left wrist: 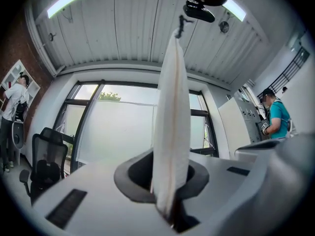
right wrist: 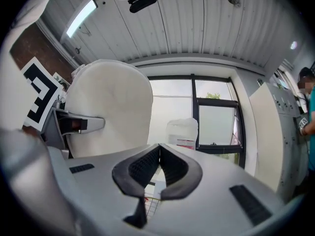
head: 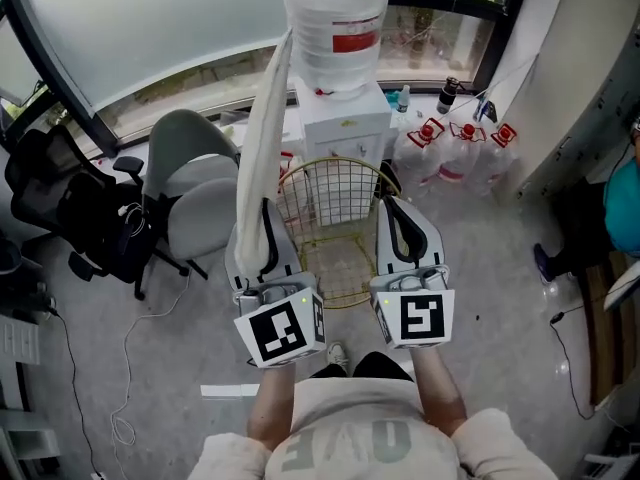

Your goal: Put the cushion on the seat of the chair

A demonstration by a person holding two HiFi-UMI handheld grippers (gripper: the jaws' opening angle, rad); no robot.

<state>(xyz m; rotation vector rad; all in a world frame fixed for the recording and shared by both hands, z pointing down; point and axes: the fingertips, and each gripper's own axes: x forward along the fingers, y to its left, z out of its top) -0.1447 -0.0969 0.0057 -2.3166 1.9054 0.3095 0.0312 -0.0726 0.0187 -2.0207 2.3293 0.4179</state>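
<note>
A flat cream cushion [head: 262,138] stands upright and edge-on, with my left gripper [head: 264,208] shut on its lower edge. In the left gripper view the cushion [left wrist: 172,122] rises from between the jaws of the left gripper [left wrist: 170,168] toward the ceiling. My right gripper [head: 396,206] is level with the left one, shut with nothing in it. Its pads meet in the right gripper view [right wrist: 158,151], where the cushion [right wrist: 110,107] shows broadside at the left. A gold wire chair [head: 335,193] stands just ahead of both grippers, its seat partly hidden by them.
Behind the wire chair stands a white water dispenser [head: 345,123] with a large bottle [head: 338,23]. Water jugs [head: 462,153] sit on the floor at the right. A grey office chair [head: 195,193] and a black one [head: 60,203] stand at the left. A person [head: 622,203] is at the right edge.
</note>
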